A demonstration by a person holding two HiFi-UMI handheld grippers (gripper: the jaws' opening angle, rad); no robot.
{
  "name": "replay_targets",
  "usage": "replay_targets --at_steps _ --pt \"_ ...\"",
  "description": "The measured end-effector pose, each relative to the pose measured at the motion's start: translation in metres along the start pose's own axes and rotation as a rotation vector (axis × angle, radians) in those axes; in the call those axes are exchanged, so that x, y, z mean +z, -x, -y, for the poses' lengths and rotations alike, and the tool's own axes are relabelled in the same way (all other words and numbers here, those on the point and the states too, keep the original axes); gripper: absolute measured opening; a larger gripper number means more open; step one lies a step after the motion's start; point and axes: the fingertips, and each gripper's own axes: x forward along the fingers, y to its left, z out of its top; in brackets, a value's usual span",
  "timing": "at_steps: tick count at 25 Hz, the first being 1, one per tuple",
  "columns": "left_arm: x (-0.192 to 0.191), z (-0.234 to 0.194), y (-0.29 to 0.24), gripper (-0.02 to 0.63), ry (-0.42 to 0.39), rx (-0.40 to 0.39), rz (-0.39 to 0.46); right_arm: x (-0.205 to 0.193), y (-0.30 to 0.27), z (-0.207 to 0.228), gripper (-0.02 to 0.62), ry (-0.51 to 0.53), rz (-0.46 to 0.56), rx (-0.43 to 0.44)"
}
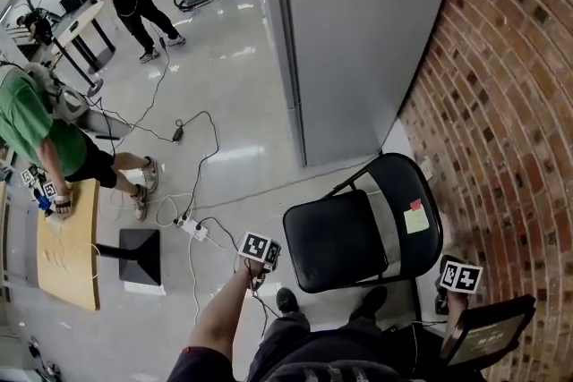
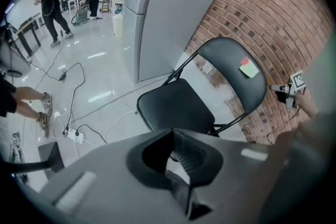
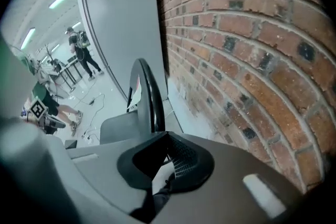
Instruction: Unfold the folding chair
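Observation:
The black folding chair (image 1: 336, 239) stands opened out on the floor beside the brick wall, seat flat, backrest (image 1: 403, 188) up, with a yellow and a pink sticky note (image 1: 415, 216) on the backrest. My left gripper (image 1: 259, 266) hangs shut and empty off the seat's front left corner, apart from it. My right gripper (image 1: 459, 280) is shut and empty off the backrest's right side. The left gripper view looks down on the chair (image 2: 176, 105) past shut jaws (image 2: 179, 183). The right gripper view sees the backrest edge-on (image 3: 149, 94) beyond shut jaws (image 3: 164, 182).
A grey partition (image 1: 358, 31) stands behind the chair, with the brick wall (image 1: 510, 103) on the right. A power strip with cables (image 1: 192, 228) and a black base plate (image 1: 139, 250) lie to the left. A person in green (image 1: 36, 130) works at a wooden table (image 1: 67, 250). Other people are far back.

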Motion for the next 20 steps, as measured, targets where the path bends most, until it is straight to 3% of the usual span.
replay_targets --at_steps 3,7,12,15,20 --pt "0.021 0.022 0.012 0.003 -0.063 0.053 0.024 0.008 0.014 0.01 0.002 -0.052 0.058 0.03" --pt "0.06 0.043 0.027 0.003 -0.129 0.105 0.096 0.02 0.018 -0.012 0.0 -0.096 0.134 0.148" --pt "0.079 0.068 0.041 0.003 -0.095 0.104 0.157 0.047 0.034 -0.048 0.0 -0.147 0.27 0.31" --pt "0.081 0.077 0.05 0.002 -0.103 0.08 0.187 0.055 0.039 -0.064 0.0 -0.188 0.297 0.394" --pt "0.099 0.074 0.091 0.002 -0.039 0.121 0.341 0.073 0.048 -0.096 0.0 -0.142 0.306 0.47"
